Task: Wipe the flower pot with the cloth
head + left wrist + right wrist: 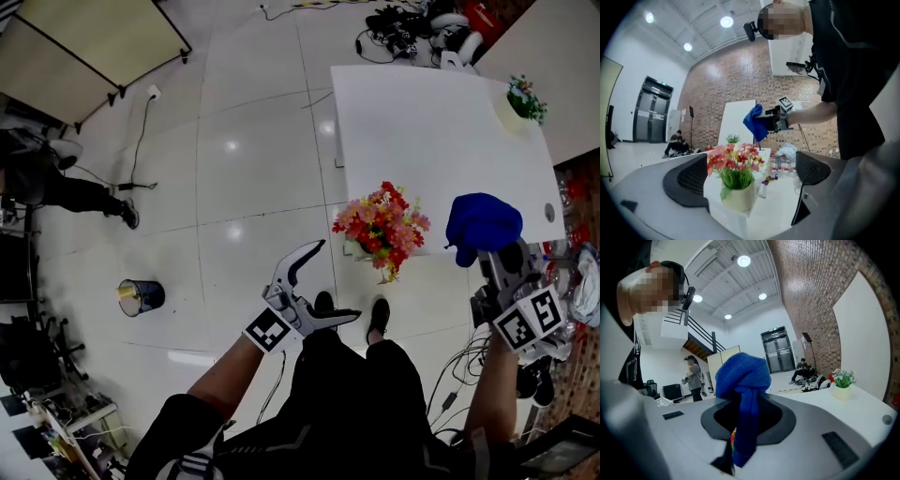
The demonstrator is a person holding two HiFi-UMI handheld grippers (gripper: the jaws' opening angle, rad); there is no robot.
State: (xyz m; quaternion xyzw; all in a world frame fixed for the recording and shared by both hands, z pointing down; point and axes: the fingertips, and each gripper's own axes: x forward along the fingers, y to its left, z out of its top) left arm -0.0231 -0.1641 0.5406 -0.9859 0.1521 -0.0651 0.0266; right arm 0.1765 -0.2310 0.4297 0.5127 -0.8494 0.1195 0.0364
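While the right gripper clamps the blue cloth, the left gripper gapes empty near the pot of seemingly artificial flowers.

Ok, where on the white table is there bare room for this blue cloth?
The middle of the white table is bare, between the cream pot of red and pink flowers at its near-left corner and the small green potted plant at the far-right corner. Small items crowd the flower pot's side.
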